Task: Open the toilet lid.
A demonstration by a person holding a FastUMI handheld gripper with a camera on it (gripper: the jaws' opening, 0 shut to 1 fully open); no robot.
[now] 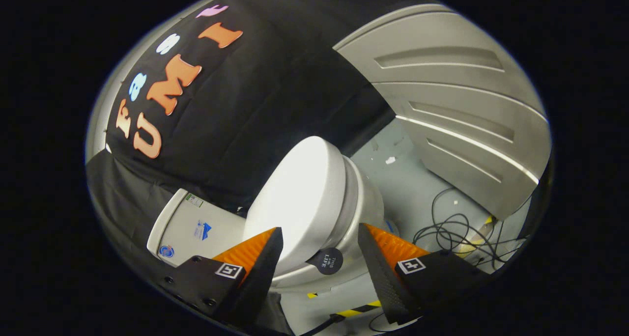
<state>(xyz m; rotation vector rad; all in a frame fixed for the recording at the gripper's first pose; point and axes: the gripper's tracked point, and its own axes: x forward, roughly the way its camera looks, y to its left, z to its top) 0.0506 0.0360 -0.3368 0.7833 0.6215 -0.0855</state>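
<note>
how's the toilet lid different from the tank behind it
The toilet lid is rounded and smooth with a bare top; the tank is boxy and carries stickers on its top. The lid lies closed over the bowl, its front edge between the open gripper fingers, with a round dark tab at that edge; the tank sits beyond the fingers, against the black cloth wall. Both are white.

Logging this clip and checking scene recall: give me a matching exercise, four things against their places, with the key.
1. closed white toilet lid
2. white toilet tank
3. tangled black cables
4. round black tab

a. on the floor beside the bowl
b. at the lid's front rim, between the fingers
c. behind the lid, against the black cloth
d. just ahead of the open tool

Pairs: 1-d, 2-c, 3-a, 4-b
</note>
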